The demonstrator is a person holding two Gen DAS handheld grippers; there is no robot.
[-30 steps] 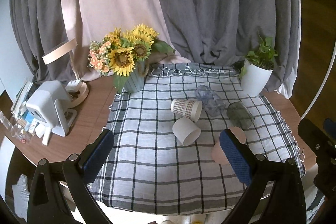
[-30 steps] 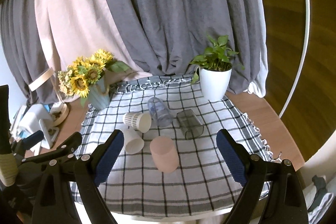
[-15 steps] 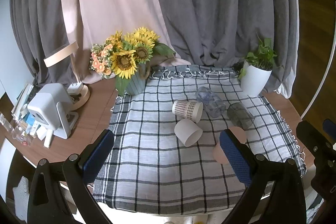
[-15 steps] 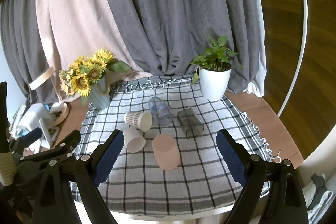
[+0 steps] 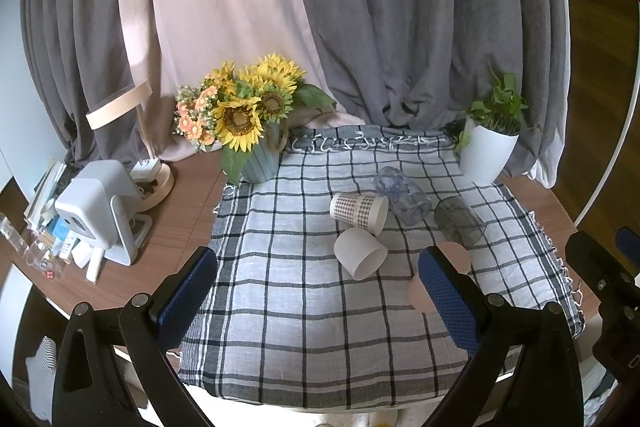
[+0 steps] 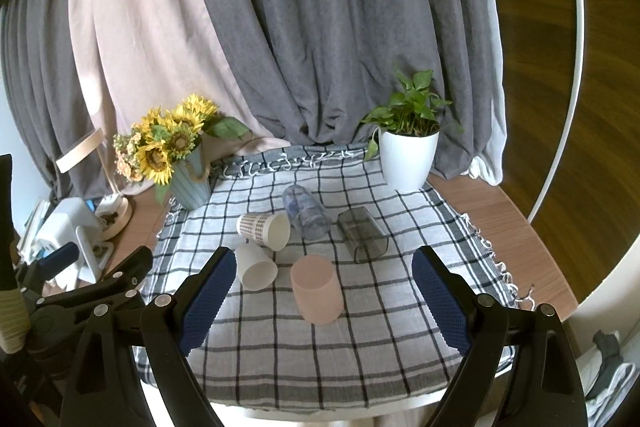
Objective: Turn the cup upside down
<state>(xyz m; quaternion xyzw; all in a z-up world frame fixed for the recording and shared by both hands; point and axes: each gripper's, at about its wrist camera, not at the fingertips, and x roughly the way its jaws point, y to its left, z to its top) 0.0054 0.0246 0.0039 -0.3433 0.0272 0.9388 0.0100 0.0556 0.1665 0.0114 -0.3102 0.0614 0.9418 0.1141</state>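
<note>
Several cups lie on a checked cloth [image 6: 360, 355]. A pink cup [image 6: 317, 294] stands mouth down at the front; in the left wrist view [image 5: 452, 259] my right finger partly hides it. A white cup [image 6: 256, 266] [image 5: 360, 253], a patterned paper cup [image 6: 264, 229] [image 5: 359, 210], a clear cup [image 6: 306, 211] [image 5: 402, 195] and a smoky dark cup [image 6: 363, 235] [image 5: 458, 221] lie on their sides. My left gripper [image 5: 316, 299] is open and empty above the cloth's front. My right gripper [image 6: 320, 303] is open and empty, back from the pink cup.
A sunflower vase [image 5: 260, 163] stands at the cloth's back left, a white potted plant [image 6: 408, 159] at the back right. A white device [image 5: 100, 207], a lamp base and small clutter sit on the wooden table [image 5: 176, 231] at left. Grey and pink curtains hang behind.
Both grippers have drawn back and up a little from the table. The cups have not moved.
</note>
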